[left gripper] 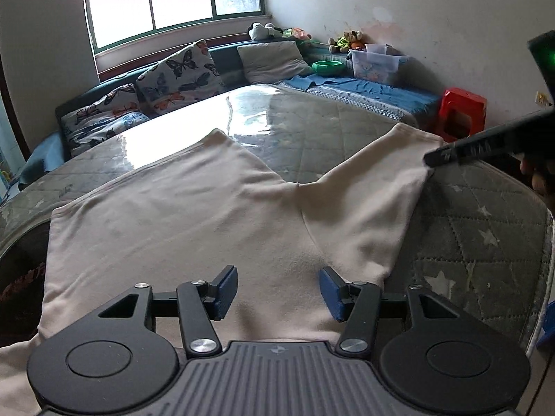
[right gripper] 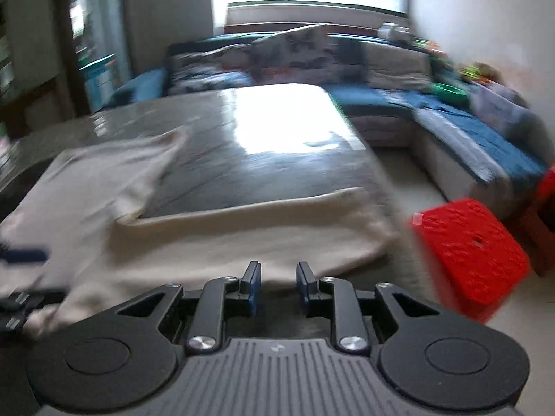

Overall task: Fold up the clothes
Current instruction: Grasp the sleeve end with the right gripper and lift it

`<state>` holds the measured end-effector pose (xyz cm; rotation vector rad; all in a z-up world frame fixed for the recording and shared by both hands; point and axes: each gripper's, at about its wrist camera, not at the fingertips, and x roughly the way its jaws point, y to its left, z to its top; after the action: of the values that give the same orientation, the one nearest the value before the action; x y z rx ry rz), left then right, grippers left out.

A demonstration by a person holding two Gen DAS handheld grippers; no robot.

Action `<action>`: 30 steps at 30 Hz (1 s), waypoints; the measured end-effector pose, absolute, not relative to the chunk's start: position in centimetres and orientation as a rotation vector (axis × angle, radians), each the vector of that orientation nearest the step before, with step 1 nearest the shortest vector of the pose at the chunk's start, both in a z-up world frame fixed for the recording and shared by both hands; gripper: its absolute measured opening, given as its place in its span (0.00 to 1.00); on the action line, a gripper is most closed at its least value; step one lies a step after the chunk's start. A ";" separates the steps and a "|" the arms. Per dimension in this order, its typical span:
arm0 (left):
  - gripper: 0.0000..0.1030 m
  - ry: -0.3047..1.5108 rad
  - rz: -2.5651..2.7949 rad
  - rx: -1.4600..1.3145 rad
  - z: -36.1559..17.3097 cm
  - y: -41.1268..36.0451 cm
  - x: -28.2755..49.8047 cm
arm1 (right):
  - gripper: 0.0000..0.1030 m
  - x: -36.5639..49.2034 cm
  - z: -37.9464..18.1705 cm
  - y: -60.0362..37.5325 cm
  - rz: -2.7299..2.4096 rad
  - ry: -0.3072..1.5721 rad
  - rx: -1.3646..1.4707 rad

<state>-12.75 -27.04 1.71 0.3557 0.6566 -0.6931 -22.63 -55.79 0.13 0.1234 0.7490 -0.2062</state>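
A cream garment (left gripper: 180,215) lies spread flat on the grey quilted mattress (left gripper: 485,228), with two parts running away from me in a V. My left gripper (left gripper: 277,291) hovers just above its near middle, open, with cloth below the blue pads and nothing pinched. My right gripper (left gripper: 432,163) enters from the right, its tip at the edge of the garment's right part. In the blurred right wrist view the right gripper (right gripper: 277,286) has a narrow gap between its pads. The garment's (right gripper: 242,246) near edge lies at the tips, not clamped. A blue pad (right gripper: 24,256) of the left gripper shows at the left edge.
A red plastic stool (right gripper: 471,253) stands on the floor by the mattress's right corner. Butterfly pillows (left gripper: 180,72), a grey cushion (left gripper: 274,60) and a clear box (left gripper: 376,62) with toys line the blue sofa under the window. The mattress's far half shines with glare.
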 end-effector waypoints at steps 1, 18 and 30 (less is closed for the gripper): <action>0.56 0.655 -0.692 0.353 1.8 -27.0 -12.8 | 0.22 -22.5 0.0 -56.7 -0.242 0.746 0.144; 0.65 0.631 -0.660 0.344 2.5 -26.7 -12.8 | 0.25 -21.6 -2.2 -61.4 -0.426 0.670 0.347; 0.66 0.653 -0.639 0.348 1.8 -27.0 -12.1 | 0.03 -23.4 0.0 -61.7 -0.420 0.575 0.338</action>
<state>-12.09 -26.95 1.84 0.3476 0.6529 -0.6394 -23.42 -61.71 0.04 0.3383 0.5755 -0.4199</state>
